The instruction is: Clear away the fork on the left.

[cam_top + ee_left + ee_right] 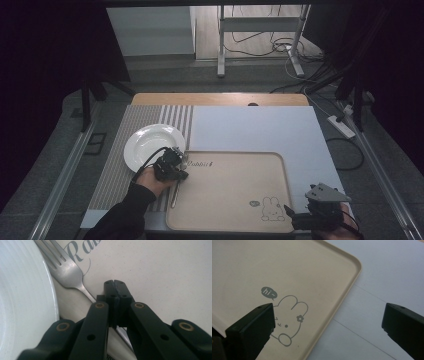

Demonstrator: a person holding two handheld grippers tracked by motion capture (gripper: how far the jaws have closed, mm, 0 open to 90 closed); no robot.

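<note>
A metal fork (65,269) lies along the left rim of a beige tray (235,200), its tines beside a white plate (150,142). In the high view the fork's handle (174,194) points toward the table's front. My left gripper (115,283) is shut, low over the fork's neck. The handle runs under the jaws and comes out behind them, and no gap shows between the pads. My right gripper (328,315) is open near the tray's front right corner, by a printed rabbit (288,317), with nothing between its jaws. In the high view it (292,215) sits at the bottom right.
The tray rests on a white sheet (280,130) over the table, and its inside is bare apart from printed lettering (200,163). A striped mat (127,165) lies under the plate. Cables and a metal stand (260,40) are on the floor beyond the table.
</note>
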